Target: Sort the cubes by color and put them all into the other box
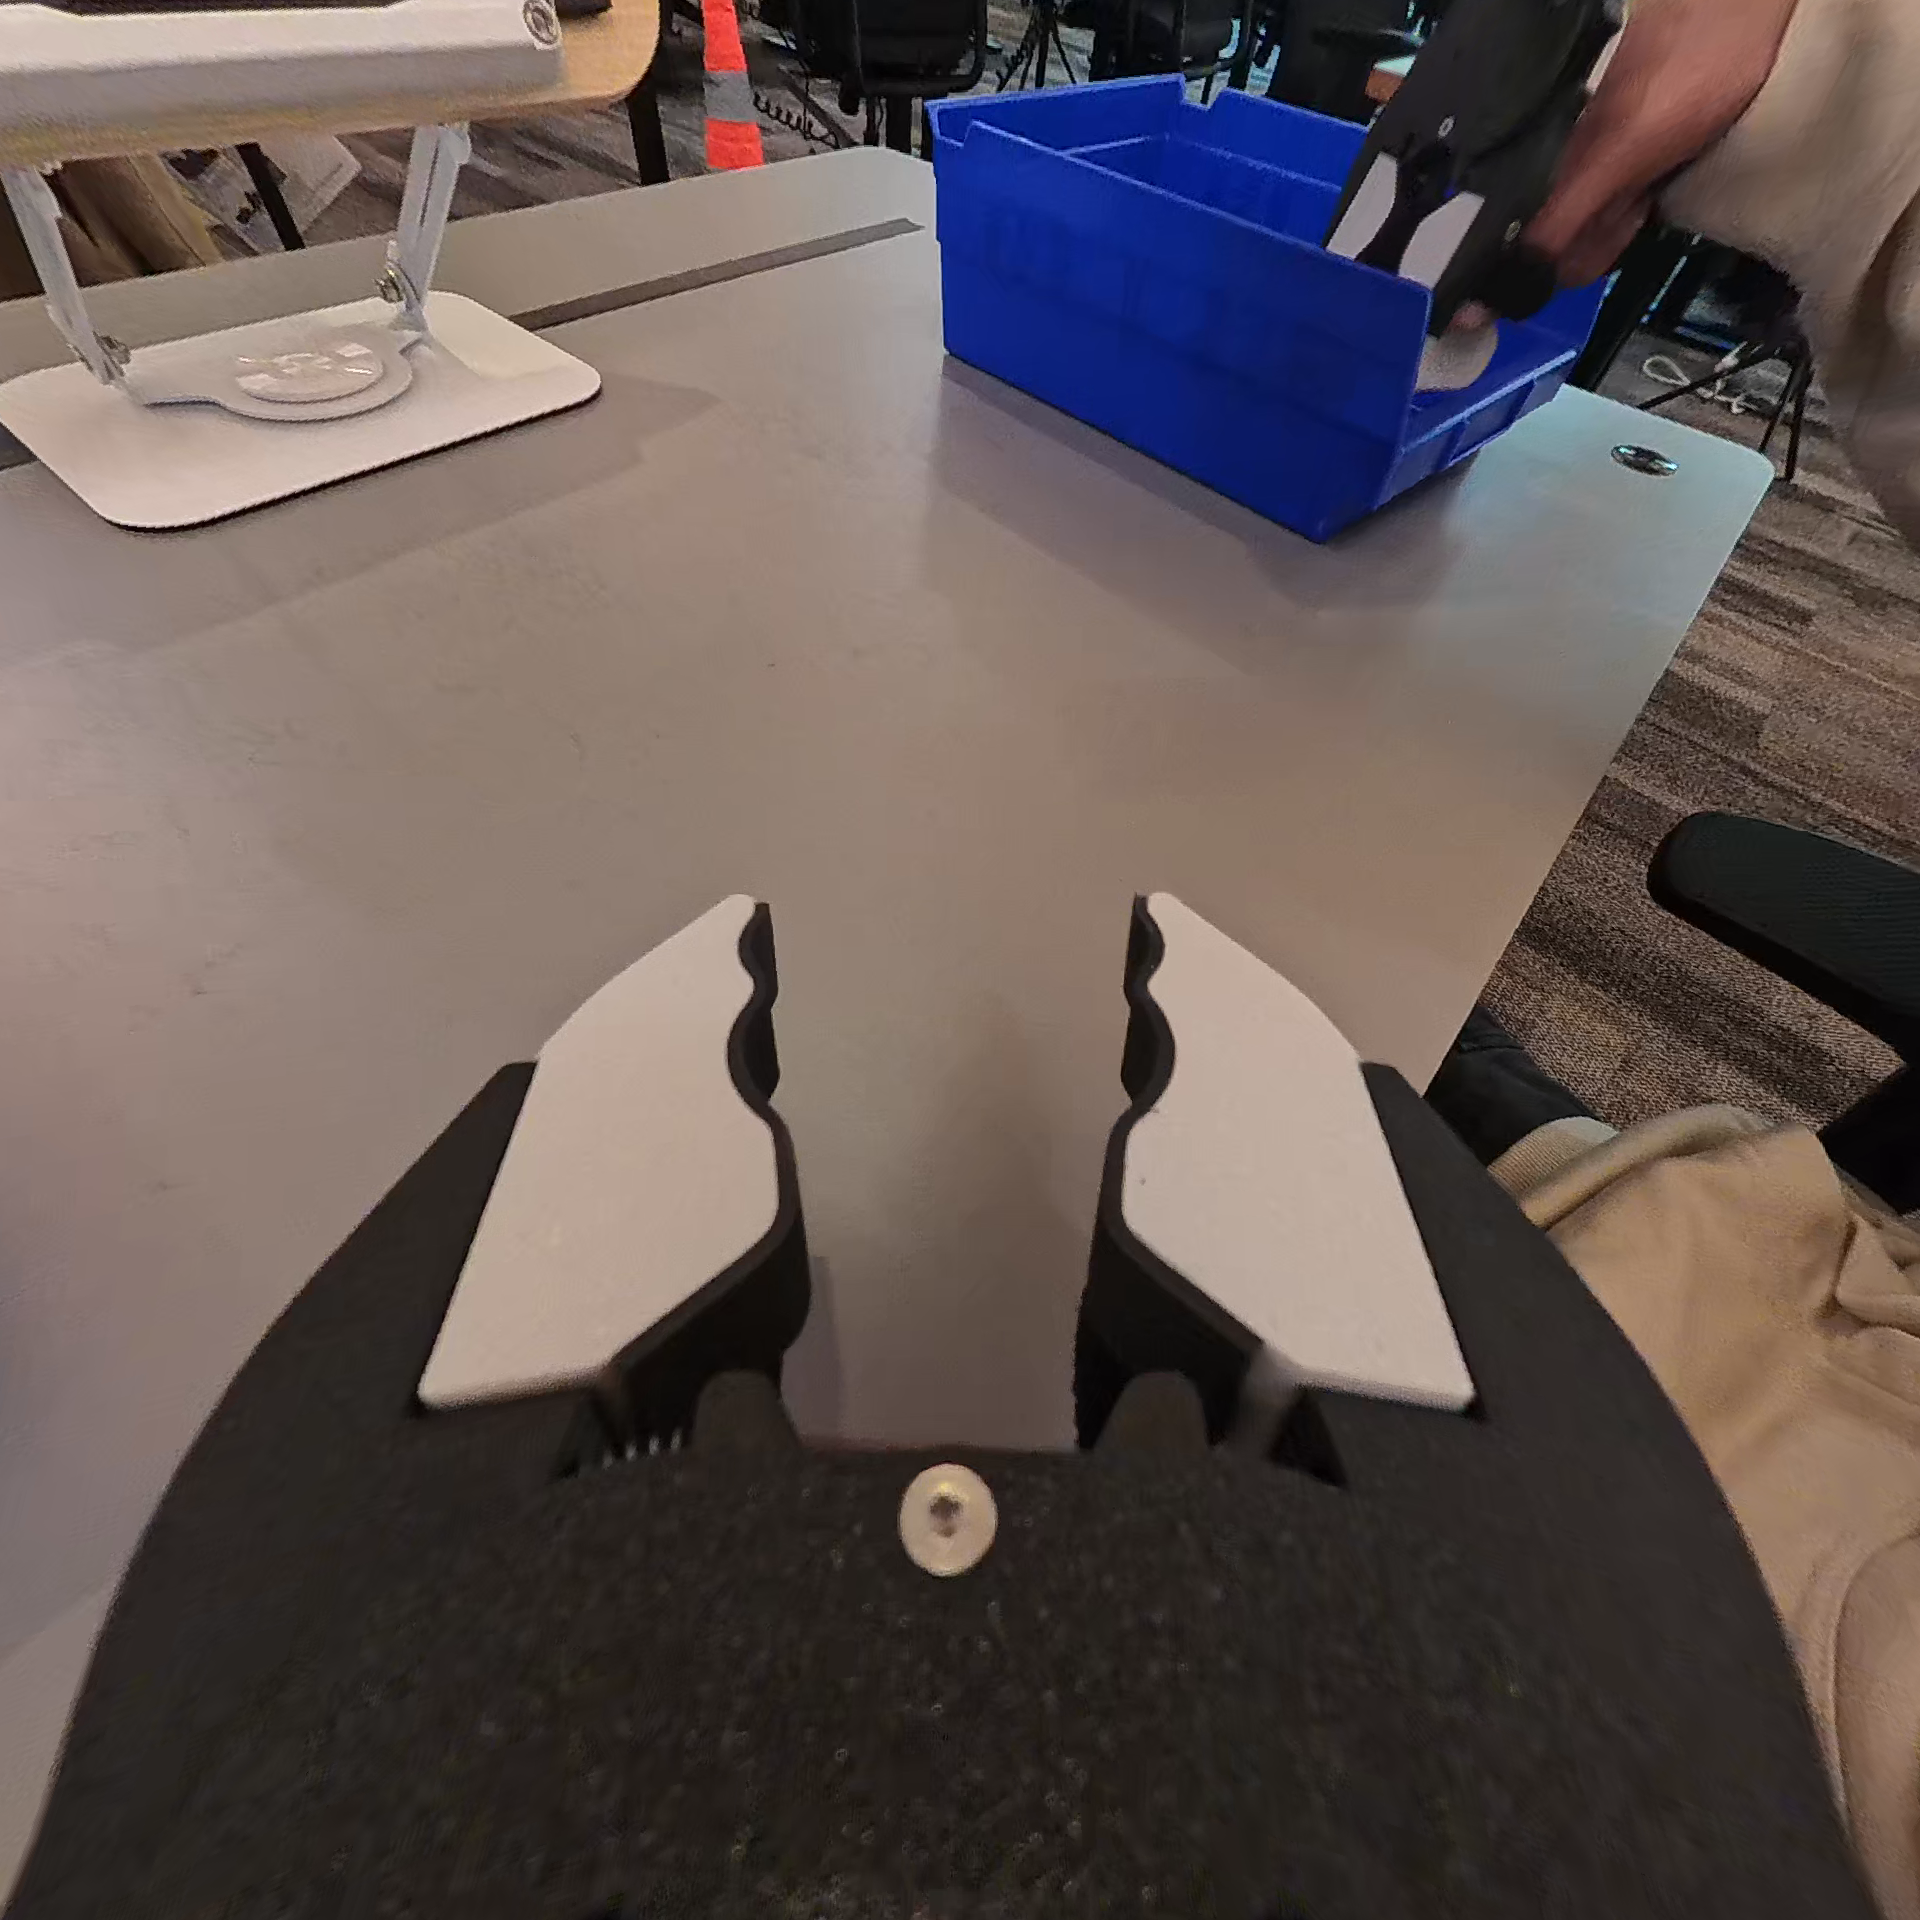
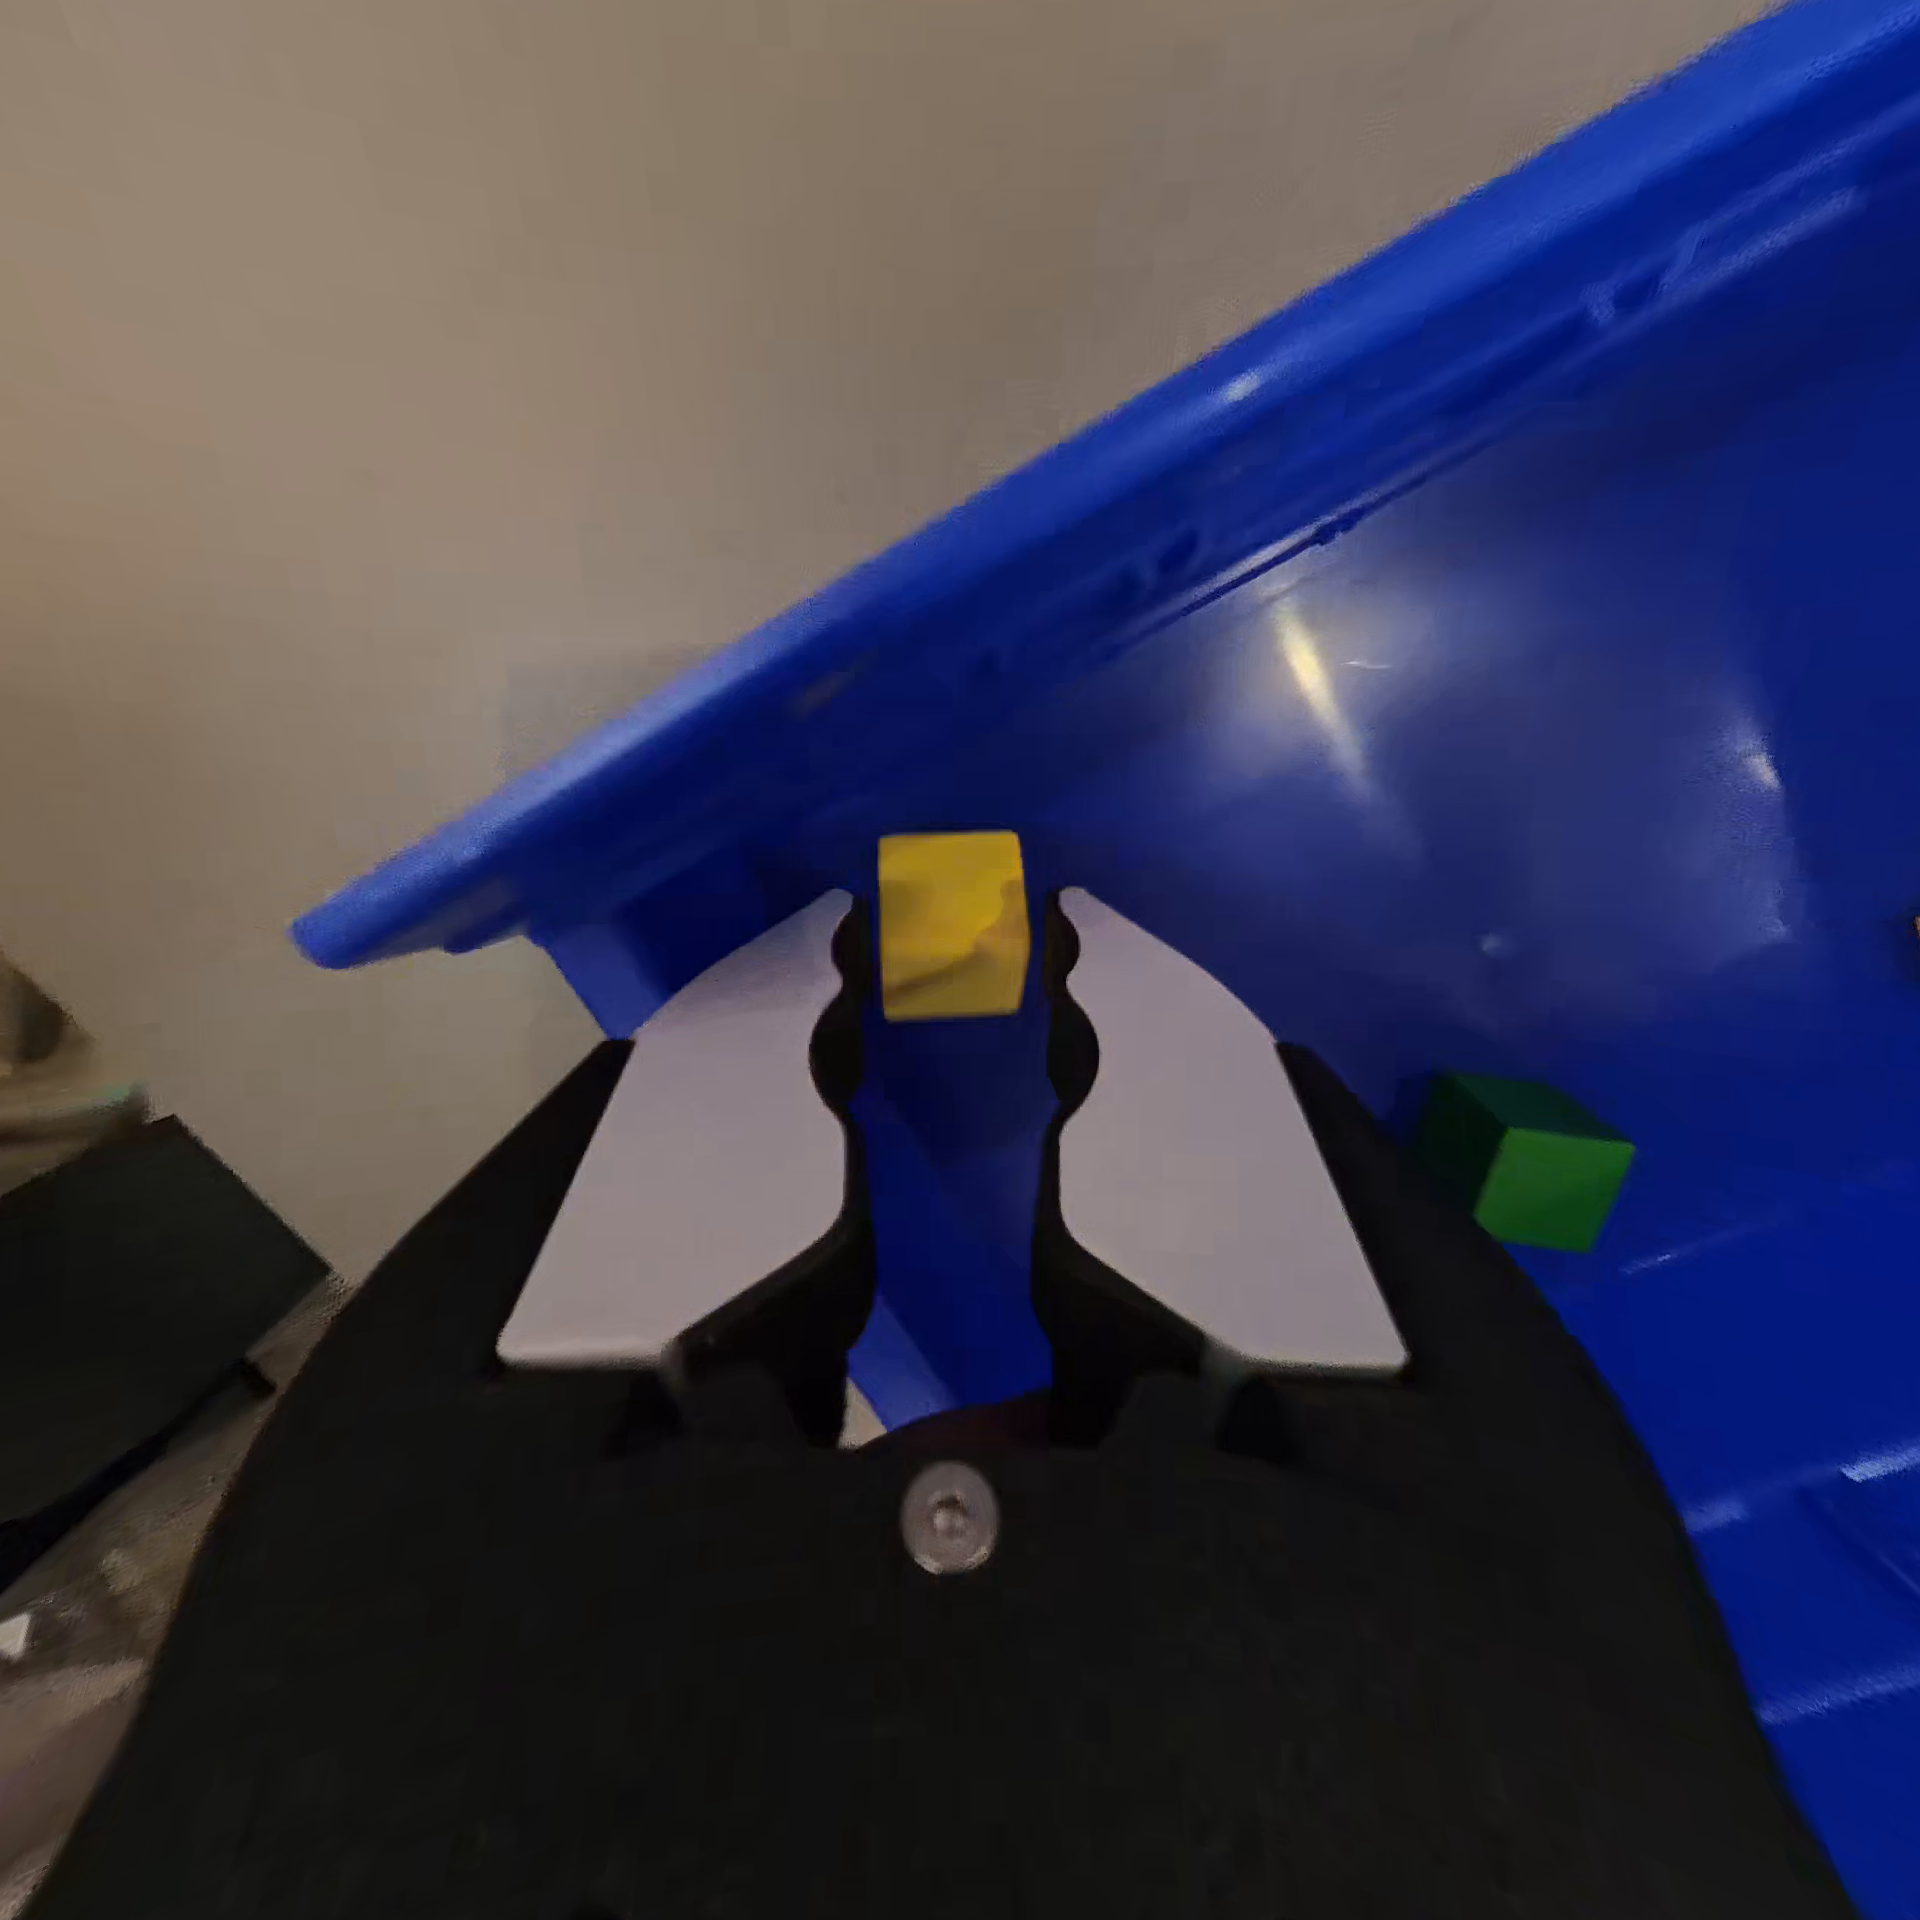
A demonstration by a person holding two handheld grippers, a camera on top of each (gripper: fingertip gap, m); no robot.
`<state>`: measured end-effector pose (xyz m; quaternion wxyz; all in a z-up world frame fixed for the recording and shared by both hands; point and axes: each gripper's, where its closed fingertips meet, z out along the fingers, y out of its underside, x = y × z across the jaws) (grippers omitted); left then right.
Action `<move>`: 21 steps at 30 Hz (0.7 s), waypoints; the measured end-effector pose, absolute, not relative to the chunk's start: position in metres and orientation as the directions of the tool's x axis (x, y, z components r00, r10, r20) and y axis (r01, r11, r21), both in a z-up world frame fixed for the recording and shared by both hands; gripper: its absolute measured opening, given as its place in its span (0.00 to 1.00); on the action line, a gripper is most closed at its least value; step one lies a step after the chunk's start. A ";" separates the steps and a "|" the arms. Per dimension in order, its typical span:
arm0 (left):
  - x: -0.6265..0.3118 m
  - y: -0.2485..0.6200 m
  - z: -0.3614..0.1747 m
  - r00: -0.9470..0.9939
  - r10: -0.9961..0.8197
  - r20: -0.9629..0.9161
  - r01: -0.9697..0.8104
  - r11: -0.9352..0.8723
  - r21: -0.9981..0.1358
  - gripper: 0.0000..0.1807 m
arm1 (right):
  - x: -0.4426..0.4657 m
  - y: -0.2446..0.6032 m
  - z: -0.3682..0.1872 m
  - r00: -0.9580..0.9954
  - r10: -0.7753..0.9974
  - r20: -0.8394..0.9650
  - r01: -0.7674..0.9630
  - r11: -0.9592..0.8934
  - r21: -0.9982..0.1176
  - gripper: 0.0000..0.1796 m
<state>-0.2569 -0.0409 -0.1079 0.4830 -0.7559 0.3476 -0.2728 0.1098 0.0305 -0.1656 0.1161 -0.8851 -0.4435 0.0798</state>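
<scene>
A blue box (image 1: 1174, 312) stands at the far right of the grey table (image 1: 831, 675). My right gripper (image 2: 954, 925) is inside the box (image 2: 1455, 748), near its side wall, and is shut on a yellow cube (image 2: 951, 935) held at its fingertips. A green cube (image 2: 1538, 1179) lies on the box floor just to the right of it. In the left wrist view the right gripper (image 1: 1418, 244) reaches down into the box from the right, and the cubes are hidden. My left gripper (image 1: 951, 914) is open and empty, low over the near middle of the table.
A white laptop stand (image 1: 291, 395) sits at the far left of the table. The table's right edge runs close to the box, with carpet and a black chair armrest (image 1: 1797, 914) beyond. A person's beige sleeve (image 1: 1714, 1351) is at the right. An orange cone (image 1: 727, 94) stands behind the table. The left gripper's tips are roughly 40 cm from the right gripper's.
</scene>
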 end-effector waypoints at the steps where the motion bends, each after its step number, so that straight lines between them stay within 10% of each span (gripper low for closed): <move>1: -0.257 -0.041 -0.109 0.609 -0.790 0.075 -0.266 -0.293 -0.918 0.36 | 0.112 0.029 -0.164 0.594 0.804 -0.030 0.771 -0.580 -0.263 0.20; 5: -0.260 -0.041 -0.110 0.615 -0.786 0.069 -0.271 -0.293 -0.917 0.36 | 0.126 0.035 -0.122 0.655 0.747 0.117 0.730 -0.584 -0.356 0.21; 12: -0.272 -0.027 -0.105 0.681 -0.728 0.077 -0.216 -0.300 -0.929 0.35 | -0.016 -0.004 -0.002 0.779 0.620 0.100 0.215 -0.114 -0.970 0.14; 15: -0.283 -0.017 -0.109 0.740 -0.668 0.080 -0.203 -0.335 -0.920 0.35 | -0.088 -0.015 -0.042 0.772 0.625 -0.118 0.005 -0.191 -0.982 0.17; 21: -0.303 -0.012 -0.119 0.796 -0.588 0.140 -0.143 -0.407 -0.902 0.34 | -0.137 -0.027 -0.093 0.759 0.650 -0.012 0.170 -0.216 -0.962 0.23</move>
